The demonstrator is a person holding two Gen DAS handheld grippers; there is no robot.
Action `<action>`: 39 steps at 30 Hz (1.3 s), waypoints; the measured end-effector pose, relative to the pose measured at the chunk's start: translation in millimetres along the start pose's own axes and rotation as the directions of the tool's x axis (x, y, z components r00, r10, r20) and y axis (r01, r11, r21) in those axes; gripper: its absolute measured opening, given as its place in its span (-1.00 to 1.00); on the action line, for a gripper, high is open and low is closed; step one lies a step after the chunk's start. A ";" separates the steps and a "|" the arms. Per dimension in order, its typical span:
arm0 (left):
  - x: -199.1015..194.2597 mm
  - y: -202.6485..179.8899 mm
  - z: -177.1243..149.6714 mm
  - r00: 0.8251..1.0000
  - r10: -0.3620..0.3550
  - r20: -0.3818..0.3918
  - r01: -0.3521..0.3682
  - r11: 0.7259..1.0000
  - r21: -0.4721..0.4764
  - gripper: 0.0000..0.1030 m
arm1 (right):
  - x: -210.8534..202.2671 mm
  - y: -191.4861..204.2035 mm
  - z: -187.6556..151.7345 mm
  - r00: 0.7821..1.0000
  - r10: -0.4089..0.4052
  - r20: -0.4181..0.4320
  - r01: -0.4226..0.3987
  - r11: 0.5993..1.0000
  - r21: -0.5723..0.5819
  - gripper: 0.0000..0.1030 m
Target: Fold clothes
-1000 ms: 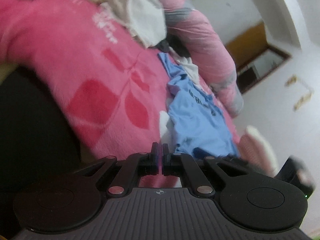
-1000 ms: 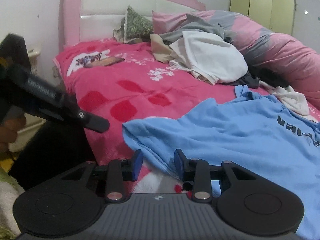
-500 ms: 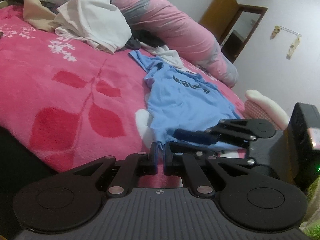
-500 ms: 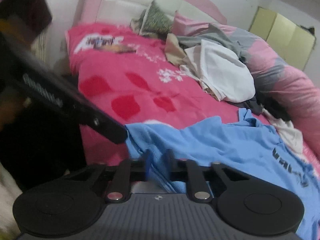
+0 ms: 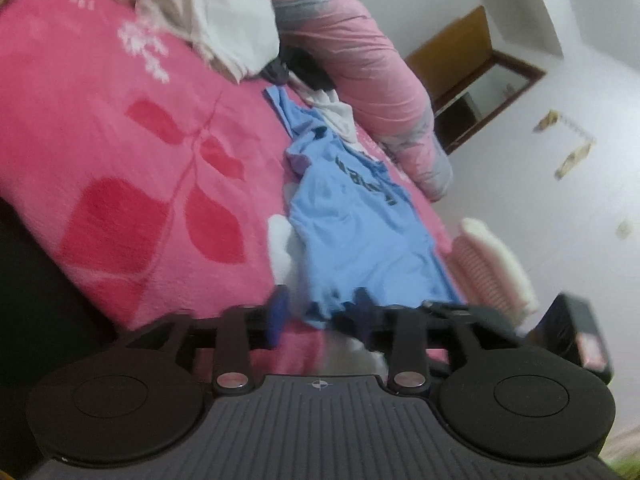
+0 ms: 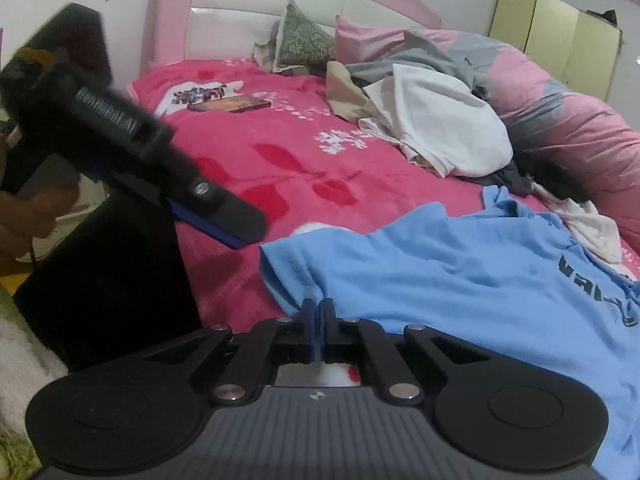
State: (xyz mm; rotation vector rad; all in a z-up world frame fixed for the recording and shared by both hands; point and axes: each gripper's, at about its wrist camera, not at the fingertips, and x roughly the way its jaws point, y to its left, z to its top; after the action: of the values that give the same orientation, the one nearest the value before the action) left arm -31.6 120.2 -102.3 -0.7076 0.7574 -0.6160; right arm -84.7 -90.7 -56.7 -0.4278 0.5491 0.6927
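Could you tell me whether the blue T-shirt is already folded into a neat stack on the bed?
No, the blue T-shirt lies spread out and wrinkled across the pink blanket.

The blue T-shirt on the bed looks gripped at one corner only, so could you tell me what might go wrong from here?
1. The right hand-held gripper is shut on the blue T-shirt hem alone; lifting now could bunch it unevenly.
2. The left hand-held gripper is opening beside the hem and might pinch the pink blanket too.

The right claw [image 6: 318,330] is pinching the hem of the blue T-shirt [image 6: 460,276] lying on the pink bed [image 6: 248,152], while the left claw [image 6: 236,228] is hovering nearby.
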 end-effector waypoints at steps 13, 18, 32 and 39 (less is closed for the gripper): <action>37.7 7.6 9.0 0.995 0.057 -0.085 -0.063 0.996 -0.063 -0.57 | -32.2 -59.6 1.0 1.000 -0.004 0.009 0.002 0.977 0.215 -0.89; 32.1 8.9 4.6 0.994 0.053 -0.094 -0.056 0.998 -0.037 -0.51 | -32.8 -131.1 37.8 0.993 -0.077 0.089 0.041 0.934 0.355 -0.47; 35.2 1.7 3.9 0.992 0.069 -0.106 -0.063 0.996 0.060 -0.38 | 209.3 -223.7 134.7 0.969 -0.186 -0.165 0.217 0.955 0.202 0.05; 33.5 -0.9 -1.1 0.992 0.070 -0.102 -0.055 0.989 0.140 -0.39 | 255.8 -240.9 128.5 0.938 -0.209 -0.277 0.269 0.942 0.201 -0.88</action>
State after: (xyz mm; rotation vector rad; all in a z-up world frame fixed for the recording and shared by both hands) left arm -13.3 95.4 -115.4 -0.5261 0.8246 -0.6458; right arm 288.5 -66.5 -65.8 -0.3534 0.7957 0.3314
